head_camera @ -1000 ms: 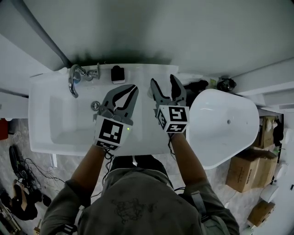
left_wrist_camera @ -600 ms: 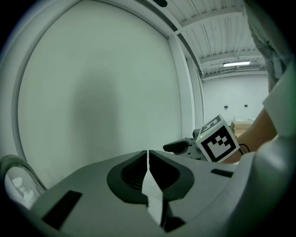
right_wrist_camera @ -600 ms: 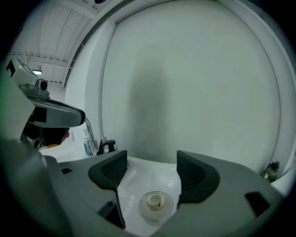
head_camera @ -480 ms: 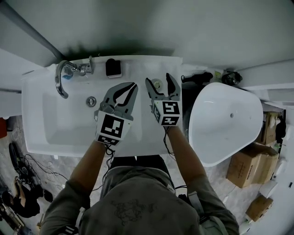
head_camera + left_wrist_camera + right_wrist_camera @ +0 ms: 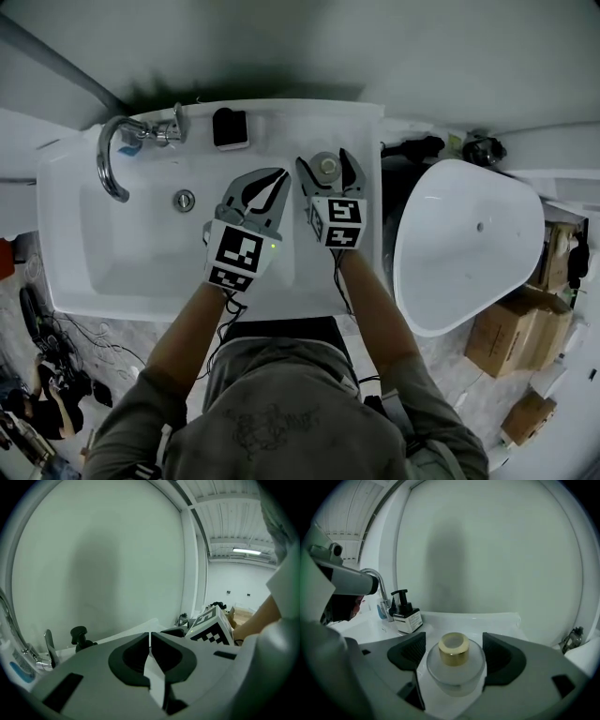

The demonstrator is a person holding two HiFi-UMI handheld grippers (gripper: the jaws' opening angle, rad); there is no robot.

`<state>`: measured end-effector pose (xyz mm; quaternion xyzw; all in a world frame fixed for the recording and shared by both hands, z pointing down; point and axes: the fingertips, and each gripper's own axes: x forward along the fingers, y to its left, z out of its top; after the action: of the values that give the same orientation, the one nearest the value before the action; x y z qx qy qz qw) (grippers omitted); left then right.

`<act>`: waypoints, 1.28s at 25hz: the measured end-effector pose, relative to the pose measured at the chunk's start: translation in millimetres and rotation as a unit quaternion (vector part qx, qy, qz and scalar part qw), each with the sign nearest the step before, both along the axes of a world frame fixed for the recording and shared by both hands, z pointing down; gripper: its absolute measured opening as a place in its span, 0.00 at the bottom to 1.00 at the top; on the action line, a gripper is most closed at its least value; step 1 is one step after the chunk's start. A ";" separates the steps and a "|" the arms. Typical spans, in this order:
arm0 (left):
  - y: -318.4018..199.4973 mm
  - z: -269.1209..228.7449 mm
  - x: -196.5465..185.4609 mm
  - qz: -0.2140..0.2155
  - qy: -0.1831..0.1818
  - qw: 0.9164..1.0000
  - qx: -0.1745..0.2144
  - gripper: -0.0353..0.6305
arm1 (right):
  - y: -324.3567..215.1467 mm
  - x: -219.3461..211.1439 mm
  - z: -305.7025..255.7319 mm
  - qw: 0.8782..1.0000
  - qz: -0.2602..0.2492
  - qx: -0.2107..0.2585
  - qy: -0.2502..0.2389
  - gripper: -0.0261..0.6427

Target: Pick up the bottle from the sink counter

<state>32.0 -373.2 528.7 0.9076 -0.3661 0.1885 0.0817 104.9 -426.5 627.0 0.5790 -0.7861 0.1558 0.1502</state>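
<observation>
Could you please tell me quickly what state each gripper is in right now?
Left gripper: jaws shut, empty.
Right gripper: jaws opening, with the bottle between them, not gripped.

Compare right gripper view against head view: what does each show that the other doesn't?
Only right gripper view: the bottle side-on, with its gold cap and frosted body, and the label on the pump dispenser.
Only head view: the basin drain, the person's forearms, the white tub, cardboard boxes.
Both: the bottle between the right hand-held gripper's opening jaws, the faucet, the dispenser.
</observation>
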 end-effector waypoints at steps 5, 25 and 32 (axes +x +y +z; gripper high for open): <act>-3.1 16.6 -6.1 -0.010 -0.011 1.000 -0.006 0.09 | -5.0 2.3 15.4 1.000 0.007 -0.012 -0.003 0.56; -0.1 47.4 -30.1 -0.027 -0.021 0.999 -0.036 0.09 | -2.5 2.1 43.6 0.997 0.008 -0.049 0.064 0.55; -0.1 28.9 -38.1 -0.034 -0.023 0.999 -0.017 0.09 | 3.5 -4.1 5.2 0.998 -0.006 -0.031 0.051 0.55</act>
<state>-6.0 -373.4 557.6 0.8886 -0.3954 0.2122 0.0948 100.7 -423.0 632.3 0.5763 -0.7759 0.1491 0.2089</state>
